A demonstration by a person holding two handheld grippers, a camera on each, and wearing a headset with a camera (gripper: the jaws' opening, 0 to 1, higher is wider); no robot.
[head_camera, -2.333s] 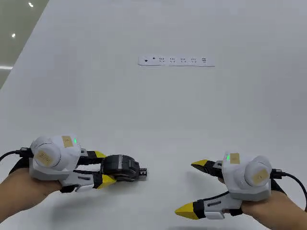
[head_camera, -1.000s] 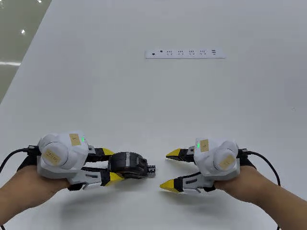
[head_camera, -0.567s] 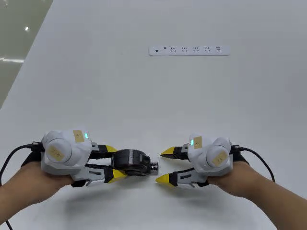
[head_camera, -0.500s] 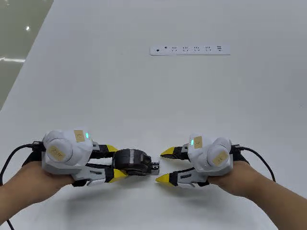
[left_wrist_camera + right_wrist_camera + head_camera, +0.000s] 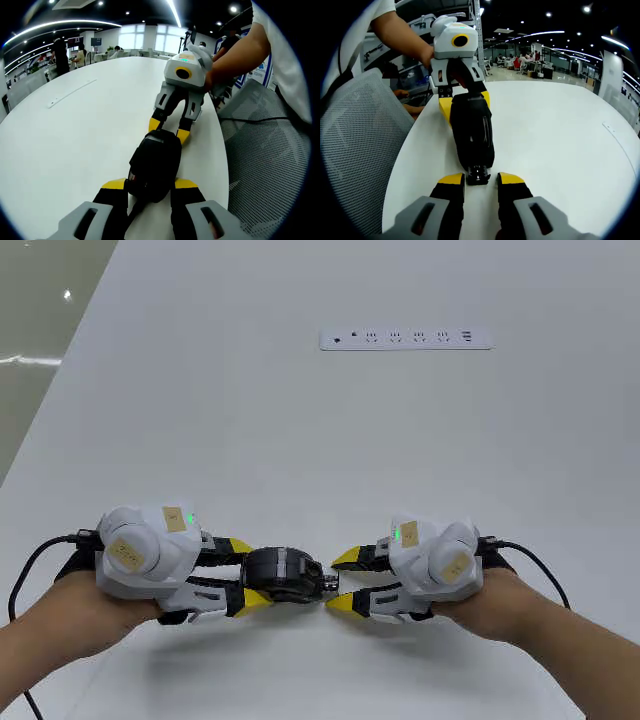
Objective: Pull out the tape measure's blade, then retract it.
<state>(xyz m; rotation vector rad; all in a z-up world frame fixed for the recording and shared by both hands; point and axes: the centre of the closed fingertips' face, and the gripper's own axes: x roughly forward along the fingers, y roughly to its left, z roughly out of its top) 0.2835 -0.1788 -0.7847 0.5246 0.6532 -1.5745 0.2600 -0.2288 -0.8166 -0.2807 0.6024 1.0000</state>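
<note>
At the left, the left gripper [image 5: 248, 572] grips the black tape measure [image 5: 283, 573] between its yellow-tipped jaws. The tape measure lies on the white table [image 5: 300, 440], close to the near edge. Its metal end tab [image 5: 478, 174] pokes out toward the right gripper [image 5: 341, 581], whose jaws stand a little apart on either side of the tab, not closed on it. Far back lies a white power strip [image 5: 405, 338].

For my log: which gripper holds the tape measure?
The left gripper: its jaws clamp the tape measure; the right gripper is open at its hook.
</note>
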